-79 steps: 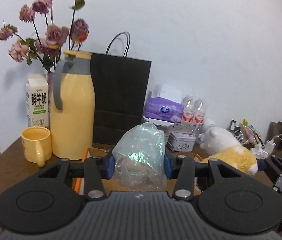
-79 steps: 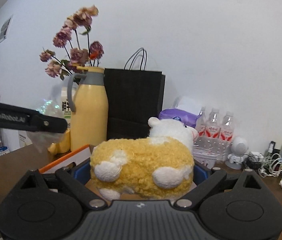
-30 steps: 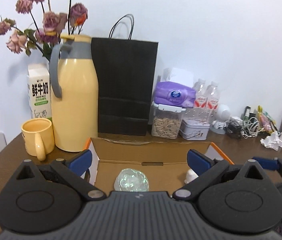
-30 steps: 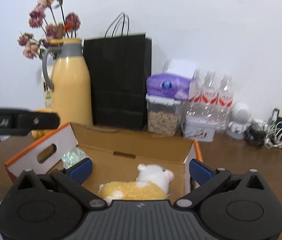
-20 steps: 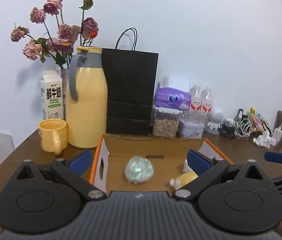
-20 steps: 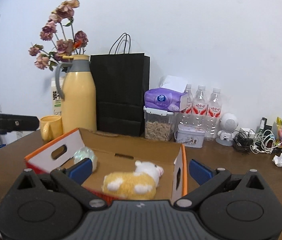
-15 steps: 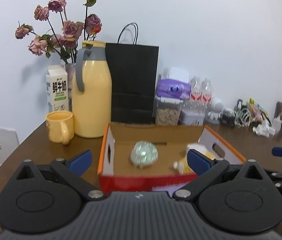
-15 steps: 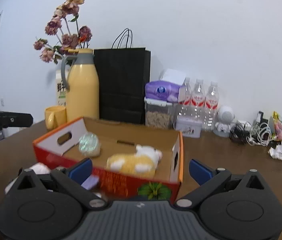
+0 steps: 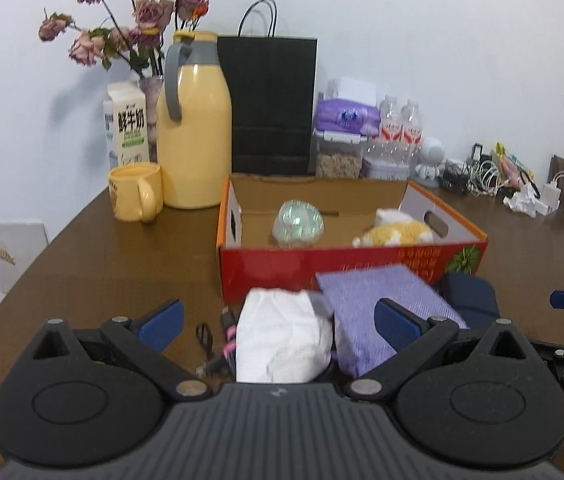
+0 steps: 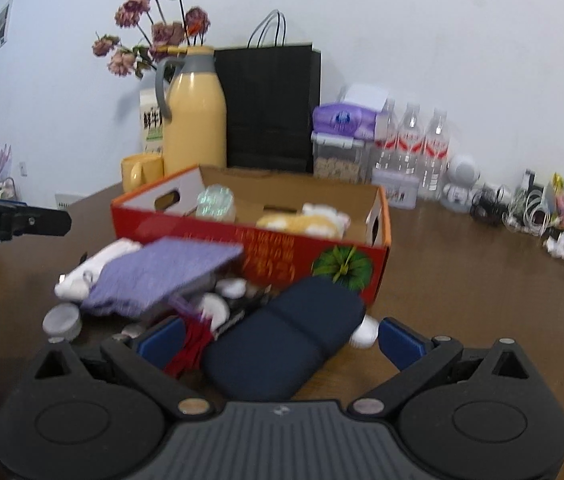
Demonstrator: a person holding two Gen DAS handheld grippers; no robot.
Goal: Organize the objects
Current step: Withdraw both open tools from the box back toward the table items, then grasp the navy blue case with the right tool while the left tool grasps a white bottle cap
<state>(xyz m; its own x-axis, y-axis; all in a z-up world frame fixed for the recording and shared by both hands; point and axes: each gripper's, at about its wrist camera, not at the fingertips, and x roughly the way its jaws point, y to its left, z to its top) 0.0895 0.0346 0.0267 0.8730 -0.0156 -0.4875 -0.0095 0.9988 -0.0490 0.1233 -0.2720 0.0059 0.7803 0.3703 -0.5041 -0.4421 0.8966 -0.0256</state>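
Observation:
A red cardboard box (image 9: 345,258) (image 10: 282,258) stands on the brown table. Inside lie a shiny plastic-wrapped ball (image 9: 298,224) (image 10: 214,200) and a yellow-and-white plush toy (image 9: 395,233) (image 10: 305,220). In front of the box lies a pile: a white cloth bundle (image 9: 282,340), a purple cloth (image 9: 377,300) (image 10: 166,272), a dark blue case (image 10: 282,344) (image 9: 469,292) and small items. My left gripper (image 9: 278,320) is open, its jaws on either side of the white bundle. My right gripper (image 10: 280,334) is open, with the blue case between its jaws.
Behind the box stand a yellow thermos (image 9: 194,128), a yellow mug (image 9: 134,190), a milk carton (image 9: 128,124), a black paper bag (image 9: 270,104), dried flowers, a tissue pack on a food jar (image 9: 341,136), water bottles (image 10: 421,148) and tangled cables (image 10: 521,204) at the right.
Both grippers let go of the ball and the plush toy in the box, opened, and drew back and down toward the pile in front of the box.

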